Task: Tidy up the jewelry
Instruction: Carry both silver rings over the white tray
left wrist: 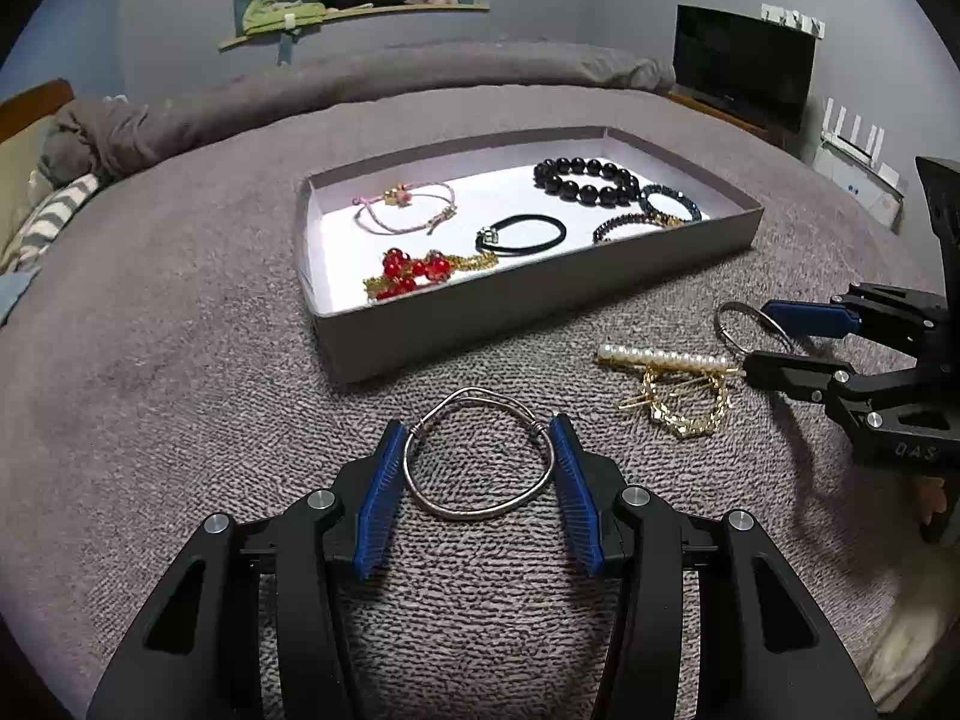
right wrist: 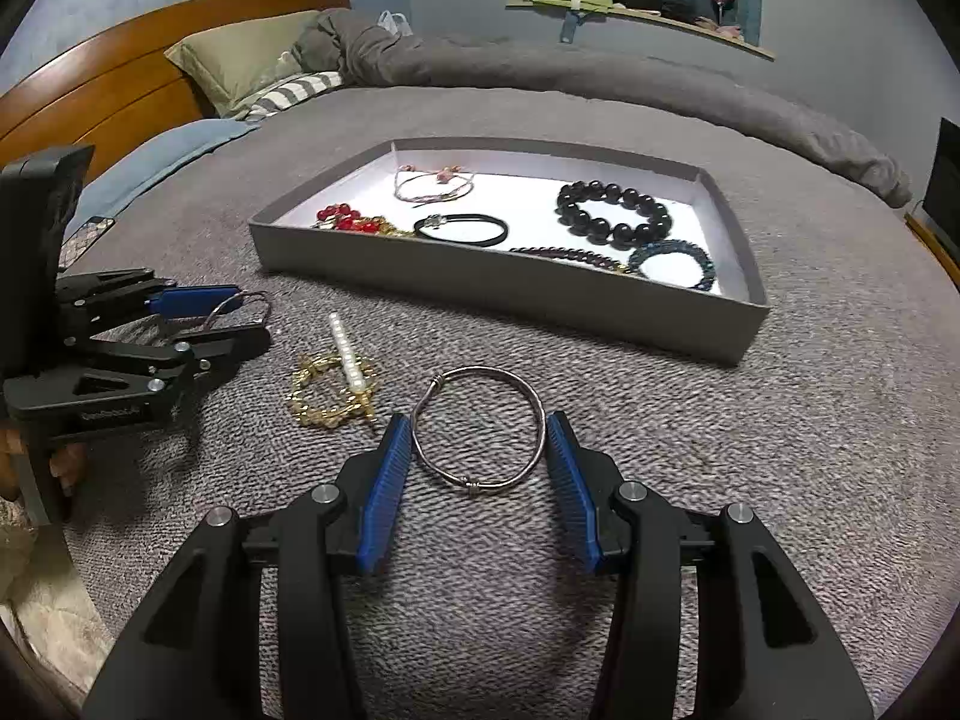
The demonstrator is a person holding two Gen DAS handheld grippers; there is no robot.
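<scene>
Both grippers (left wrist: 478, 462) (right wrist: 478, 459) astride bangles (left wrist: 478, 456) (right wrist: 478, 429); contact unclear.

left gripper (left wrist: 479, 450) pads clamp silver wire bangle (left wrist: 478, 454) on grey blanket (left wrist: 180, 396); right gripper (left wrist: 753, 339) straddles second bangle (left wrist: 757, 324); grey tray (left wrist: 528, 294) beyond

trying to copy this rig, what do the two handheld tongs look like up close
Both match. The left tongs and right tongs have matte black angular arms with triangular cut-outs, round silver bolts at the joints, and ribbed blue pads lining the inner faces of both fingers. Side on, faint lettering shows on the body, too blurred to read. No cables or sleeves show.
</scene>
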